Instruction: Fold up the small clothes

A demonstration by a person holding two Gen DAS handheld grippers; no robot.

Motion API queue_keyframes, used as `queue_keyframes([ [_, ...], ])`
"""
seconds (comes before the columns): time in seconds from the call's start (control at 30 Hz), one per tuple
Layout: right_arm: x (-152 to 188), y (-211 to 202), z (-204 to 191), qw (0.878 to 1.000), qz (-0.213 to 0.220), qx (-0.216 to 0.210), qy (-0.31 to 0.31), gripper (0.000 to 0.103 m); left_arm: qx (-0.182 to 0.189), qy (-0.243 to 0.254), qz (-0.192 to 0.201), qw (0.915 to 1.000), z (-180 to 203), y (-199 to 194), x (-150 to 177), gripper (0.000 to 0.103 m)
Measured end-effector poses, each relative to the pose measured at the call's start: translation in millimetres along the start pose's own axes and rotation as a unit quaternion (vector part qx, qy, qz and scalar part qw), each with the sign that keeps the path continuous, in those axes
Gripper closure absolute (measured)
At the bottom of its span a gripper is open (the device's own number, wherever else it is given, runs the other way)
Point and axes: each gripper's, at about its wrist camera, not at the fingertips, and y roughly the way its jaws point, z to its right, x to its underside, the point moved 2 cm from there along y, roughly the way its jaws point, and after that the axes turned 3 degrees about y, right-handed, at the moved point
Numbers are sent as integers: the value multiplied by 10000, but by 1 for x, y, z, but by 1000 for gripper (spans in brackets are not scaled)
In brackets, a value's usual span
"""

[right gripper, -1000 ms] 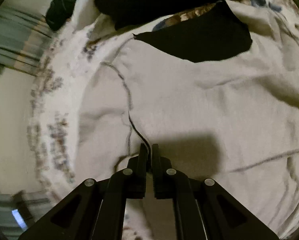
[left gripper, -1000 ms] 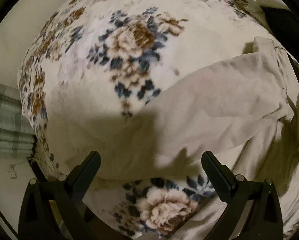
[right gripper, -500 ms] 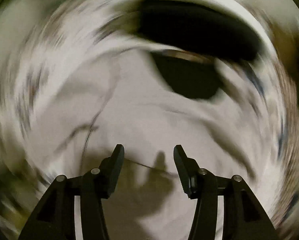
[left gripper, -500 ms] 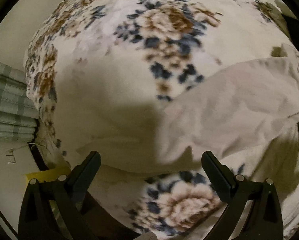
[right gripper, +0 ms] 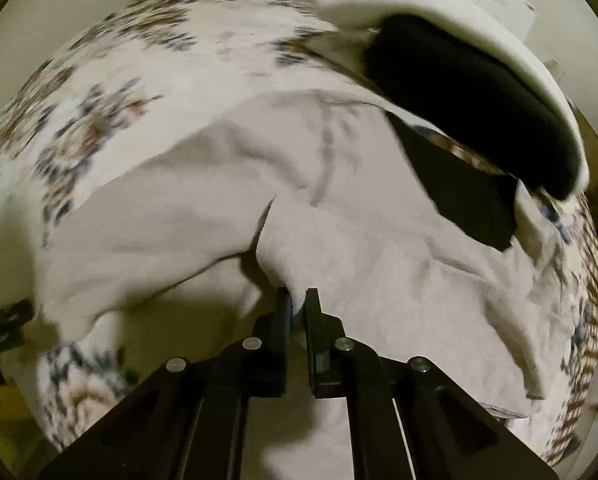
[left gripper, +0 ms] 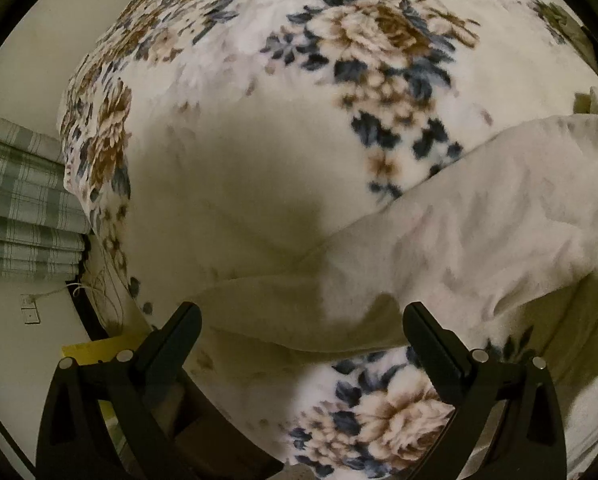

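Observation:
A pale beige garment (right gripper: 359, 248) lies spread on a floral blanket (right gripper: 99, 120). My right gripper (right gripper: 297, 300) is shut on a pinched fold of the garment near its middle and lifts it into a ridge. In the left wrist view the same garment (left gripper: 479, 240) lies at the right, one edge folded over. My left gripper (left gripper: 301, 316) is open and empty, just above the garment's near edge.
The floral blanket (left gripper: 299, 100) covers the bed. A black cloth piece (right gripper: 471, 200) and a black-and-white cushion (right gripper: 479, 92) lie at the far right. A green plaid fabric (left gripper: 19, 208) and a wall socket (left gripper: 31, 308) are at the left edge.
My right gripper opened, swung across the garment and shut again on a fold nearer its middle. My left gripper stayed open and drifted left, so the garment sits further right in its view.

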Motion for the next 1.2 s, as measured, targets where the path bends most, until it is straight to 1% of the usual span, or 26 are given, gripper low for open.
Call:
queue_keyframes([
  [0.13,7,4,-14,9996,-175,-151,-155,96,62,0,-13,10000,1,1,0,0],
  [0.2,8,13,-11,9987,-445,-266,-31,89,181,-81,-18,9998,-1,1,1,0],
  [0.23,6,15,-7,9979,-531,-361,83,73,255,-140,-21,9996,-3,1,2,0],
  [0.27,5,16,0,9958,-629,-588,306,52,430,-292,-52,9986,-7,3,4,0],
  [0.3,4,12,13,9911,-710,-880,698,41,606,-440,-101,9971,-11,5,5,0],
  [0.33,5,8,22,9885,-710,-961,927,31,817,-649,-186,9944,-16,8,8,0],
  [0.37,7,0,38,9839,-664,-1051,1284,29,1062,-936,-300,9895,-22,13,11,0],
  [0.4,9,-5,49,9814,-645,-1052,1473,29,1274,-1167,-386,9842,-27,17,14,0],
  [0.43,13,-11,63,9786,-650,-977,1690,29,1530,-1455,-498,9762,-32,24,17,0],
  [0.47,17,-13,72,9767,-653,-931,1818,29,1849,-1816,-639,9637,-38,33,22,0],
  [0.5,23,-18,85,9740,-663,-854,1991,29,2074,-2086,-740,9529,-42,40,25,0],
  [0.57,34,-20,105,9697,-782,-610,2235,29,2515,-2706,-923,9247,-52,54,38,0],
  [0.63,46,-16,121,9624,-1005,-521,2469,29,2776,-3083,-908,9054,-61,60,49,0],
  [0.67,52,-15,127,9592,-1088,-468,2566,29,2910,-3261,-826,8956,-68,61,58,0],
  [0.7,57,-13,133,9549,-1159,-456,2697,29,2949,-3349,-741,8919,-73,62,65,0],
  [0.77,65,-10,141,9475,-1246,-505,2900,29,2892,-3444,-642,8909,-83,65,78,0],
  [0.8,68,-9,143,9450,-1265,-511,2974,29,2889,-3510,-637,8884,-86,68,84,0],
  [0.83,71,-8,144,9432,-1285,-533,3018,29,2903,-3653,-619,8823,-91,72,90,0],
  [0.9,76,-3,144,9391,-1347,-633,3099,29,3050,-3995,-504,8631,-101,78,96,0],
  [0.93,76,-2,141,9382,-1365,-680,3107,29,3112,-4219,-385,8507,-107,79,99,0],
  [0.97,76,1,138,9369,-1379,-774,3117,29,3128,-4338,-319,8444,-111,81,102,0],
  [1.0,76,4,135,9368,-1385,-841,3100,29,3152,-4528,-223,8338,-115,82,105,0],
  [1.03,75,7,132,9382,-1408,-912,3029,29,3161,-4711,-129,8234,-119,85,107,0],
  [1.07,73,8,128,9398,-1420,-936,2965,29,3176,-4829,-89,8160,-124,85,108,0],
  [1.13,70,9,122,9440,-1368,-1023,2824,29,3258,-5130,97,7941,-131,85,117,0],
  [1.2,69,9,119,9460,-1366,-1129,2714,29,3199,-5232,327,7892,-135,80,125,2],
])
